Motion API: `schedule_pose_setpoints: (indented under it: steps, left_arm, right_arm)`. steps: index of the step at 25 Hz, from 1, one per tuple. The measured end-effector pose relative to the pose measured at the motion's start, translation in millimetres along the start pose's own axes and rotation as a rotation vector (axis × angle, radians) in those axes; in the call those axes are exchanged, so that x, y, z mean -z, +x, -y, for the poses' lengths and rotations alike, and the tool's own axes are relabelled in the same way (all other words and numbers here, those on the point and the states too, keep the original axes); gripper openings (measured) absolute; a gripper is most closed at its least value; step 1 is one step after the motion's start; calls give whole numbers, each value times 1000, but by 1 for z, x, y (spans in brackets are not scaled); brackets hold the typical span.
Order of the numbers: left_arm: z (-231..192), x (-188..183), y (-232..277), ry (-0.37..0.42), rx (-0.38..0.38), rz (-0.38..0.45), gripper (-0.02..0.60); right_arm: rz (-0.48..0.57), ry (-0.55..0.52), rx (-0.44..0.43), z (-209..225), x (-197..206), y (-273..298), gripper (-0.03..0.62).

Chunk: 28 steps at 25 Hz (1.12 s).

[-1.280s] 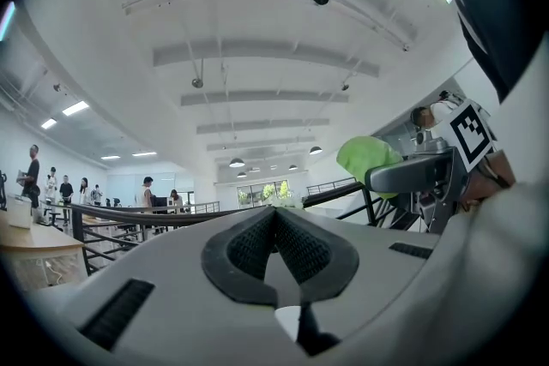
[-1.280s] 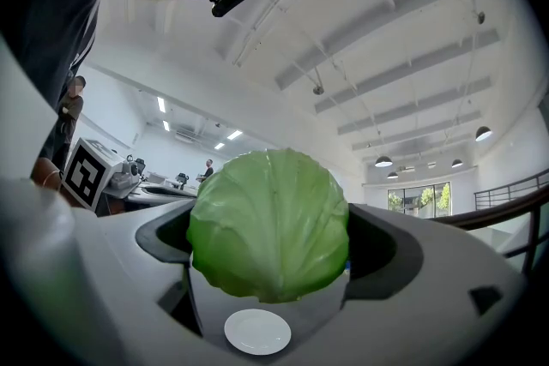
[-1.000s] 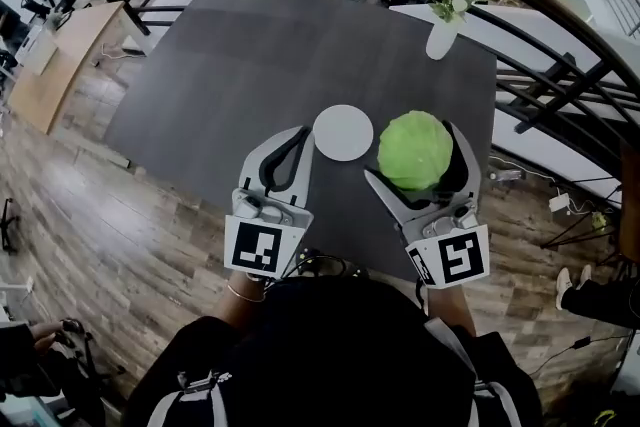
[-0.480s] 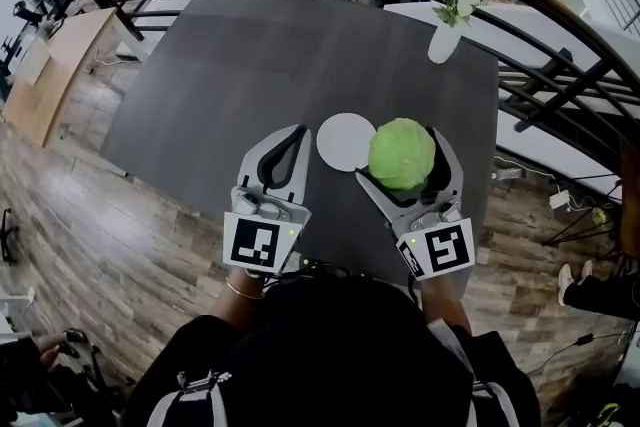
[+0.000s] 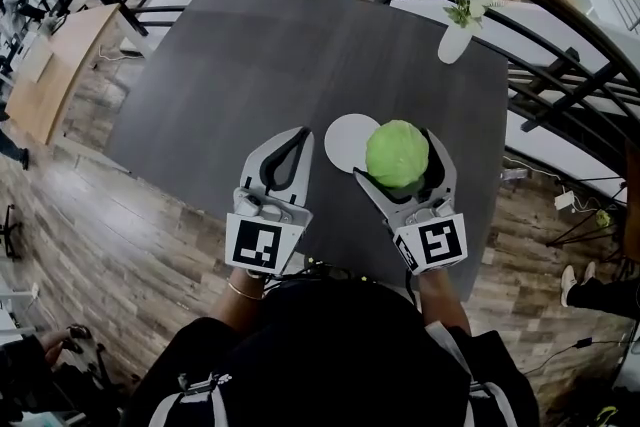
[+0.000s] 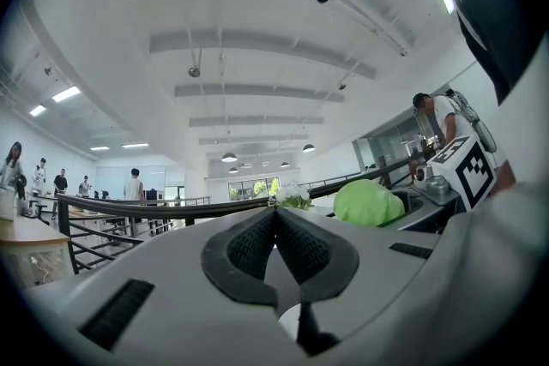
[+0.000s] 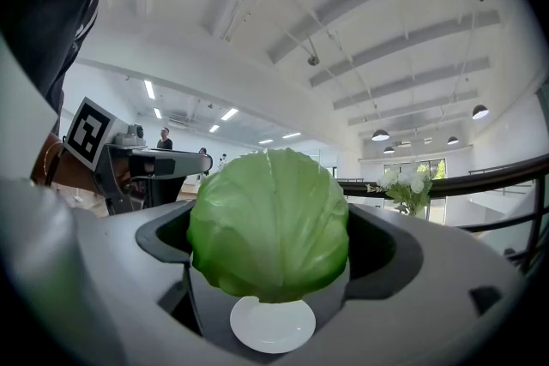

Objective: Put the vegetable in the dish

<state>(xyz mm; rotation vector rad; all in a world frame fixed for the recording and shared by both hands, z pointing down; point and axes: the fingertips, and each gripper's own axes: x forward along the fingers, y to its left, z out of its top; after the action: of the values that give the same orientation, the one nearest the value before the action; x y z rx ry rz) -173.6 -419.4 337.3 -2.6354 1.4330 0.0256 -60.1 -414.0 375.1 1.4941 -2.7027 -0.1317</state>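
A round green cabbage (image 5: 397,153) is clamped between the jaws of my right gripper (image 5: 398,155), held above the dark table. Seen from the right gripper view, the cabbage (image 7: 268,223) fills the space between the jaws, with the white dish (image 7: 272,324) showing below it. In the head view the white dish (image 5: 345,141) lies on the table just left of the cabbage, partly covered by it. My left gripper (image 5: 301,137) is shut with nothing in it, left of the dish. From the left gripper view the cabbage (image 6: 369,203) shows to the right.
A dark grey table (image 5: 260,65) carries a white vase of flowers (image 5: 456,35) at its far right corner. A curved black railing (image 5: 560,25) runs behind and to the right. Wooden floor (image 5: 90,215) lies to the left of the table.
My right gripper has carried the cabbage leftward, and it now overlaps the dish's right edge. The left gripper has hardly moved.
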Motion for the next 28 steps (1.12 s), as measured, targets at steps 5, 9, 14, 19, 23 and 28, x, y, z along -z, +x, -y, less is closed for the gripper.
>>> schedule_pose_setpoints:
  steps: [5,9,14,19,23,28]
  left_arm:
    - [-3,11,2,-9,-2,-5,0]
    - [-5,22,4,-15,-8,-14,0]
    - [-7,27,8,-23,-5,-13,0]
    - [-11,31,11,-20,-3,-21,0]
    - [-12,36,15,-16,0,-33,0]
    - [-19,43,15,-19,-6,-50,0]
  right_arm:
    - [-17,19,7,1,13,8,525]
    - [-34,26,4,0,24,18,525]
    - [-54,61,25,5,42,26,525]
    - [-73,89,36,9,61,34,525]
    - [-90,108,44,14,74,42,525]
    - [-127,110,53,16,93,49,525]
